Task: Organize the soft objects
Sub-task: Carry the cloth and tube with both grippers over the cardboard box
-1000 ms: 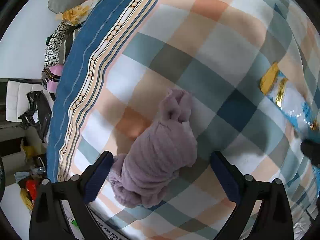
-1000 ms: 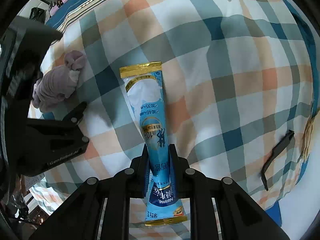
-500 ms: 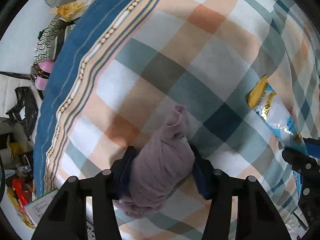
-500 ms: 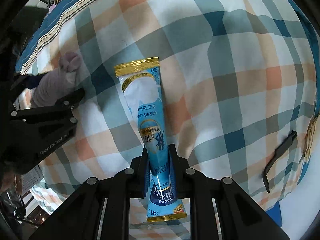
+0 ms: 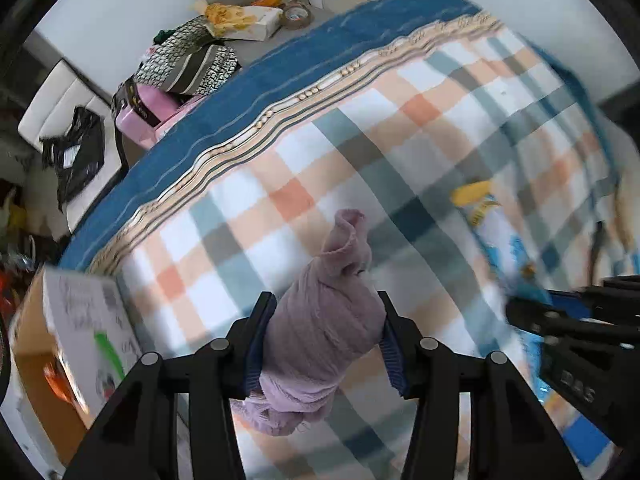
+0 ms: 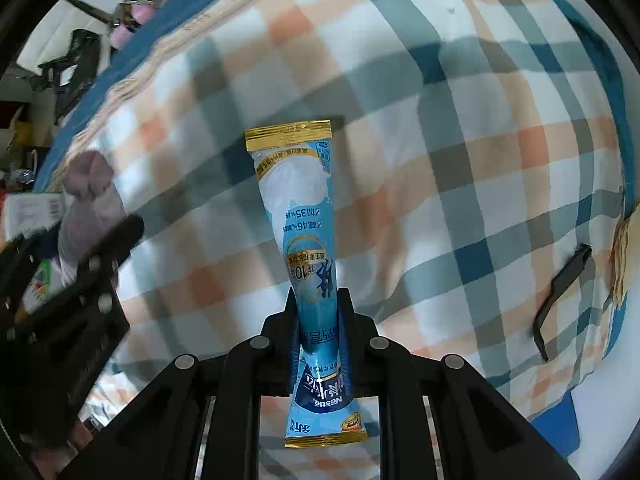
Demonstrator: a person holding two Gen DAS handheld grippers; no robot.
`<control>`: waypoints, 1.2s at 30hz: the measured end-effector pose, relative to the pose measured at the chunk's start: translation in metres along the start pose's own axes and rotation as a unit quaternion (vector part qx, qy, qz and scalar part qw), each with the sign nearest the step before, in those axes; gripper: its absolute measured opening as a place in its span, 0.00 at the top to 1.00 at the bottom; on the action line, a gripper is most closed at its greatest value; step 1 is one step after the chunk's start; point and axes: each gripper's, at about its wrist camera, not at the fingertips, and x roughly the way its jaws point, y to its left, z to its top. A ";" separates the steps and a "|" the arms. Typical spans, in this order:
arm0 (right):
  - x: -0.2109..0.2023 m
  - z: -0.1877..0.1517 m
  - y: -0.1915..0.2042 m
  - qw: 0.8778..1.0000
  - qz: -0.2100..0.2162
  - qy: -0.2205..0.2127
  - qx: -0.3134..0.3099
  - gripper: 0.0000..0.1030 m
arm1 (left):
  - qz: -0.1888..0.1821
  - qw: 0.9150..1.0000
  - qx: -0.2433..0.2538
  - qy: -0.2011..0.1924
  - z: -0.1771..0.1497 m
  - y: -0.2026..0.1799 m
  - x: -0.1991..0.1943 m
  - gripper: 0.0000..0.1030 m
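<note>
My left gripper (image 5: pixel 325 312) is shut on a rolled mauve sock bundle (image 5: pixel 326 320) and holds it above the plaid bed cover (image 5: pixel 360 152). My right gripper (image 6: pixel 318 304) is shut on a long blue and gold Nestle packet (image 6: pixel 298 208), lifted off the cover and pointing away from me. The sock bundle also shows at the left of the right wrist view (image 6: pixel 90 204), in the left gripper's fingers. The packet shows blurred at the right of the left wrist view (image 5: pixel 492 220).
A cardboard box (image 5: pixel 68 336) sits at the lower left beside the bed. Bags and clutter (image 5: pixel 188 60) lie beyond the blue bed edge. A black clip (image 6: pixel 560 292) lies on the cover at the right.
My left gripper closed on the sock bundle and lifted it off the cover. My right gripper raised the packet. The box has come into view at the left.
</note>
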 end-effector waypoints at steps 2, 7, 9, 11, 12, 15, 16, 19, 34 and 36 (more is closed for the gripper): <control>-0.012 -0.011 0.012 1.000 0.002 -0.012 -0.013 0.83 | -0.003 1.000 -0.015 -0.015 -0.012 0.009 -0.021 0.55; -0.044 -0.043 0.058 0.998 0.030 -0.035 -0.046 0.84 | 0.000 0.997 -0.056 -0.051 -0.055 0.028 -0.076 0.55; -0.055 -0.054 0.079 0.996 0.037 -0.044 -0.061 0.84 | 0.002 0.996 -0.068 -0.060 -0.075 0.040 -0.094 0.55; -0.069 -0.068 0.103 0.994 0.049 -0.052 -0.082 0.84 | 0.008 0.994 -0.082 -0.070 -0.096 0.053 -0.113 0.55; -0.074 -0.075 0.113 0.993 0.053 -0.055 -0.091 0.84 | 0.010 0.993 -0.087 -0.074 -0.105 0.062 -0.121 0.55; -0.085 -0.098 0.156 0.989 0.066 -0.059 -0.122 0.84 | 0.008 0.990 -0.112 -0.085 -0.134 0.092 -0.142 0.55; -0.088 -0.103 0.168 0.987 0.069 -0.059 -0.129 0.84 | 0.007 0.988 -0.125 -0.089 -0.147 0.106 -0.151 0.55; -0.097 -0.122 0.212 0.983 0.079 -0.060 -0.157 0.84 | 0.004 0.983 -0.157 -0.095 -0.176 0.143 -0.171 0.55; -0.074 -0.164 0.405 0.969 0.101 -0.022 -0.224 0.84 | -0.038 0.940 -0.337 -0.040 -0.279 0.330 -0.148 0.55; -0.061 -0.159 0.419 0.972 0.099 -0.013 -0.214 0.84 | -0.042 0.933 -0.356 -0.022 -0.283 0.350 -0.131 0.55</control>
